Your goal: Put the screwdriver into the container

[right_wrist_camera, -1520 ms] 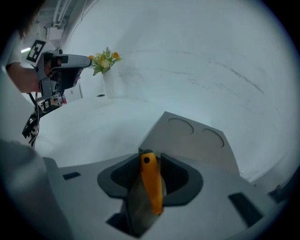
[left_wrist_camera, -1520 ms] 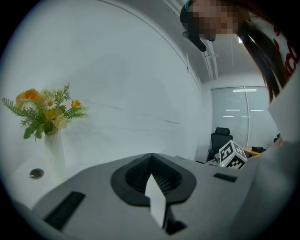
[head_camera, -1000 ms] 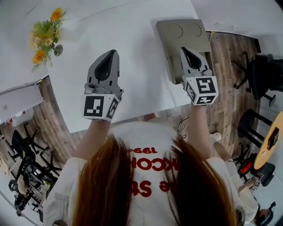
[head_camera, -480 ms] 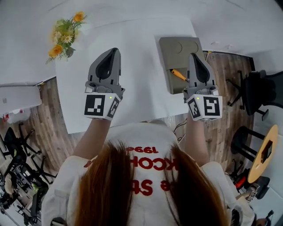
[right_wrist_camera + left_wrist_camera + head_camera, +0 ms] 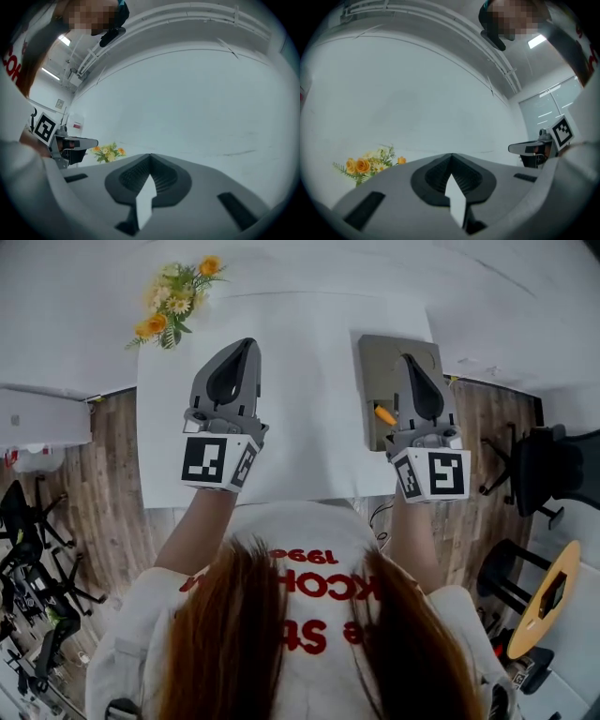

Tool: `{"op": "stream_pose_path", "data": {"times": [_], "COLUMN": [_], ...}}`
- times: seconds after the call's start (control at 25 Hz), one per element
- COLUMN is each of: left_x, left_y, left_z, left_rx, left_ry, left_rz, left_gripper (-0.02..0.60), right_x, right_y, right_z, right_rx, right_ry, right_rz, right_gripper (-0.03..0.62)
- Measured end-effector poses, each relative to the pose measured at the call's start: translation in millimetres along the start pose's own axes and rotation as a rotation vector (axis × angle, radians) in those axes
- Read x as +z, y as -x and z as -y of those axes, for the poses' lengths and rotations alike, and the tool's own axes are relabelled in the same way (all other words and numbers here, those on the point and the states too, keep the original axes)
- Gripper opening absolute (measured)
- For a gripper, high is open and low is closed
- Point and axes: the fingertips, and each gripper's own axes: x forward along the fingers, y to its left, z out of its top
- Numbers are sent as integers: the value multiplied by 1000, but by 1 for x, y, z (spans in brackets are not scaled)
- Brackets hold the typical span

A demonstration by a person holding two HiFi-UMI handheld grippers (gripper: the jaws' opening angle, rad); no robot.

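Observation:
A grey rectangular container (image 5: pixel 377 360) lies on the right part of the white table (image 5: pixel 300 399). Inside its outline shows the orange handle of the screwdriver (image 5: pixel 384 415); the rest is hidden under my right gripper (image 5: pixel 409 360). That gripper hovers over the container, shut and holding nothing. My left gripper (image 5: pixel 246 343) hangs over the table's left half, also shut and empty. In the left gripper view the left gripper (image 5: pixel 451 155) points at a white wall, as does the right gripper (image 5: pixel 150 155) in its own view.
A bunch of yellow and orange flowers (image 5: pixel 175 302) stands at the table's far left corner, and shows too as flowers (image 5: pixel 365 165) and flowers (image 5: pixel 108 152). Chairs (image 5: pixel 553 465) and wooden floor surround the table. The person's hair and shirt fill the bottom of the head view.
The head view has swung, so the table sits squarer now. The orange handle, hidden a second ago, shows left of the right gripper. Both grippers stay shut.

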Motion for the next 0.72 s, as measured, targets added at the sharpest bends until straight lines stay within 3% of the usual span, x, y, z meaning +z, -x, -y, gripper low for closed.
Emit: {"op": "stream_pose_path", "data": {"times": [0.4,0.72], "left_x": [13,18], "left_y": [37,60], "left_z": [-41,-62], "left_rx": [137,196], "left_ry": [-46,-56], "left_rz": [12,12], "left_gripper": [6,6], "right_x": [14,21], "right_y": [-32,-42], "right_z": [-54,-84], "right_rx": [157,212], "right_ry": [1,-10], "right_rz": [45,64], "right_gripper": [3,3]}}
